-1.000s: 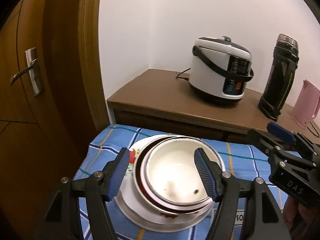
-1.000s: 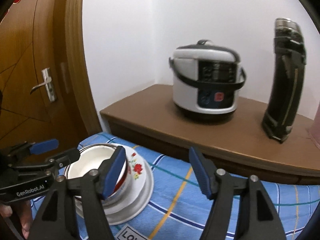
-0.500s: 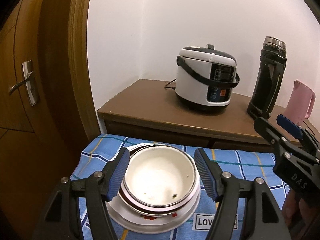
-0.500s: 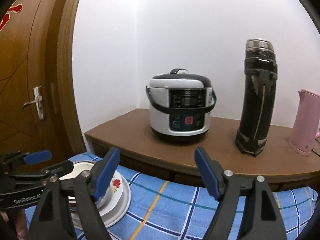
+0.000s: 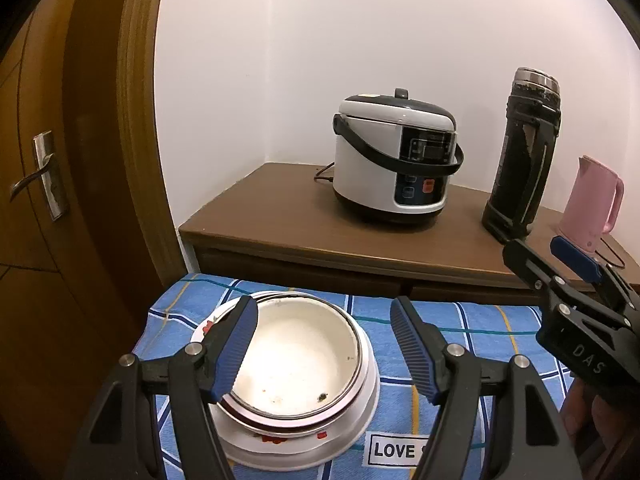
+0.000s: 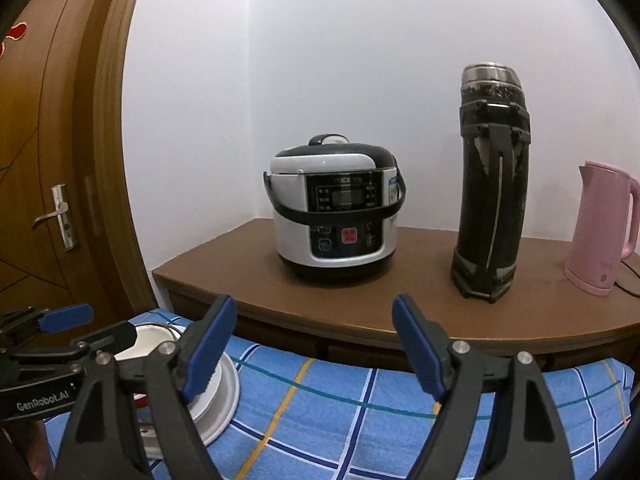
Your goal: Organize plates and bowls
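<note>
A white bowl [image 5: 296, 356] with a metal rim sits nested in a dark-rimmed bowl on a white flowered plate [image 5: 352, 432], all on the blue checked cloth [image 5: 472, 320]. My left gripper [image 5: 323, 312] hovers open just in front of and above this stack, its pads apart from the bowl. My right gripper [image 6: 314, 304] is off to the right of the stack; its jaws are opening and nothing is between them. In the right wrist view the plate [image 6: 224, 396] shows at lower left, partly behind the left gripper [image 6: 100, 326]. The right gripper [image 5: 532, 248] shows at the left wrist view's right edge.
Behind the cloth stands a brown cabinet [image 6: 400, 304] carrying a white rice cooker [image 6: 334, 208], a tall black thermos [image 6: 490, 200] and a pink kettle [image 6: 604, 232]. A wooden door with a metal handle [image 5: 44, 176] is on the left. A hand [image 5: 584, 420] holds the right gripper.
Both grippers have drawn back from the stack, which now looks smaller and lower. The right gripper's jaws have spread wider and its view has swung toward the cabinet.
</note>
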The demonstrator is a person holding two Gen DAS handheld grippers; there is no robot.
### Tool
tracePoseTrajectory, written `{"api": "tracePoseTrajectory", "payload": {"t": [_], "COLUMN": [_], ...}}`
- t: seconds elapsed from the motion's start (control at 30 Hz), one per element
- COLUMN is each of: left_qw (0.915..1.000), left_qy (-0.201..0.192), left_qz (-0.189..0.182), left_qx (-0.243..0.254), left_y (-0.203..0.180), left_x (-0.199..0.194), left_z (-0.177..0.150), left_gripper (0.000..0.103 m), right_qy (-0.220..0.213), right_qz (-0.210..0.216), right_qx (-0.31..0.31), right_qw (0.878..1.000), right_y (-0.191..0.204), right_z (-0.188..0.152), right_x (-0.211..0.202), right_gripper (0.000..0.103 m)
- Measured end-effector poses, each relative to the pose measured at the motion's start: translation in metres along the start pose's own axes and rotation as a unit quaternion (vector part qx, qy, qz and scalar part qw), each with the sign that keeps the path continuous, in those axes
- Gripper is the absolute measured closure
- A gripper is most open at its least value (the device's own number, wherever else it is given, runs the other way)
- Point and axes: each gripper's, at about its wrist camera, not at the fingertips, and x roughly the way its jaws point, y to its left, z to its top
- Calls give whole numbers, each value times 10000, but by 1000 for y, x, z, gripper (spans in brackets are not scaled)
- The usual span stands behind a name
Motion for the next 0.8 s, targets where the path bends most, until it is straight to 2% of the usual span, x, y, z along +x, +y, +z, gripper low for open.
{"api": "tracePoseTrajectory", "payload": {"t": [0.53,0.8], "left_qw": [9999,9997], "left_qy": [18,108], "left_qz": [-93,-224], "left_qx": [105,76], "left_y": [-7,-8], "left_x": [3,5], "left_z": [0,2], "left_gripper": [32,32], "right_qy": [-48,-218], "right_qz": [-117,-284], "right_qx": [-26,-133], "right_qw": [9999,9993], "right_y": [-4,-4], "right_z": [0,1], "right_x": [-1,-7], "right_gripper": [20,19]}}
